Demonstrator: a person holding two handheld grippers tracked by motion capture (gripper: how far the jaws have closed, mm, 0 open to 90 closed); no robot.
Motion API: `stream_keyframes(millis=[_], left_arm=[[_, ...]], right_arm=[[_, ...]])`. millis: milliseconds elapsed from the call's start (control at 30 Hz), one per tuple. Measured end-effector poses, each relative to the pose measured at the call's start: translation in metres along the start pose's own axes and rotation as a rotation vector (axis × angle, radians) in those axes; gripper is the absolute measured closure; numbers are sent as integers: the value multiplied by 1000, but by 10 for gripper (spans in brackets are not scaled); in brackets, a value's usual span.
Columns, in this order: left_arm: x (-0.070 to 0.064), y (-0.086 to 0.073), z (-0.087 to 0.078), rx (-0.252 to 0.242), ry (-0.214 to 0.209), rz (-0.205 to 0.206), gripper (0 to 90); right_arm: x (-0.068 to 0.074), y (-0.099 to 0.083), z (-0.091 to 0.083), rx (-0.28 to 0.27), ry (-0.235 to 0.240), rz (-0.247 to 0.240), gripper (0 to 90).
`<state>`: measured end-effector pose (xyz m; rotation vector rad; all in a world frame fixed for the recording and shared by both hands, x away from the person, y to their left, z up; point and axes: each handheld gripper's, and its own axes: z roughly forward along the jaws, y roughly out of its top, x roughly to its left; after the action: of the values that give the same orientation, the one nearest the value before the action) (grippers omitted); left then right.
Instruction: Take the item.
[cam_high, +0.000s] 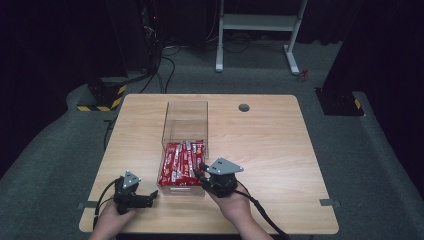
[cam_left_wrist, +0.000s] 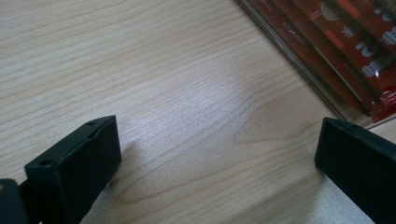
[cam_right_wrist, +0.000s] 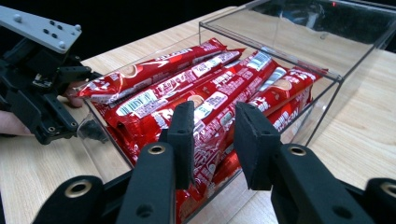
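Observation:
A clear plastic box (cam_high: 185, 103) stands mid-table, its near half packed with several red wrapped snack bars (cam_high: 181, 162). My right gripper (cam_high: 200, 170) reaches over the box's near right corner. In the right gripper view its jaws (cam_right_wrist: 212, 116) stand close together, with one red bar (cam_right_wrist: 215, 100) of the pile filling the gap between them. My left gripper (cam_high: 152, 196) rests low on the table, left of the box's near corner. Its jaws are wide open (cam_left_wrist: 217, 149) over bare wood, with the box edge (cam_left_wrist: 299, 65) and bars (cam_left_wrist: 355, 42) at upper right. The left gripper (cam_right_wrist: 42, 93) also shows beyond the box.
The far half of the box (cam_right_wrist: 280, 51) holds nothing. A cable hole (cam_high: 244, 107) sits at the table's back right. Grey tape marks (cam_high: 327, 202) lie at the near edges. A white desk frame (cam_high: 260, 22) stands on the floor behind.

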<state>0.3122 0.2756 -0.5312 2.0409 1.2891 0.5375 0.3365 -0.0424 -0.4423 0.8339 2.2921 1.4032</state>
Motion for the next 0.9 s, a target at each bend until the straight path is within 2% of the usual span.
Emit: stream_keyframes(millis=[233, 467, 733, 900], left_arm=[[0, 0, 0, 2, 0, 3, 6], [0, 0, 0, 1, 0, 2, 6], [0, -1, -1, 0, 0, -1, 7], [0, -1, -1, 0, 0, -1, 6]], right_arm=[[0, -3, 6, 19, -5, 33, 705], [-1, -4, 7, 19, -17, 41, 779], [0, -5, 8, 13, -41, 37, 896], [0, -6, 4, 5, -38, 26, 900]])
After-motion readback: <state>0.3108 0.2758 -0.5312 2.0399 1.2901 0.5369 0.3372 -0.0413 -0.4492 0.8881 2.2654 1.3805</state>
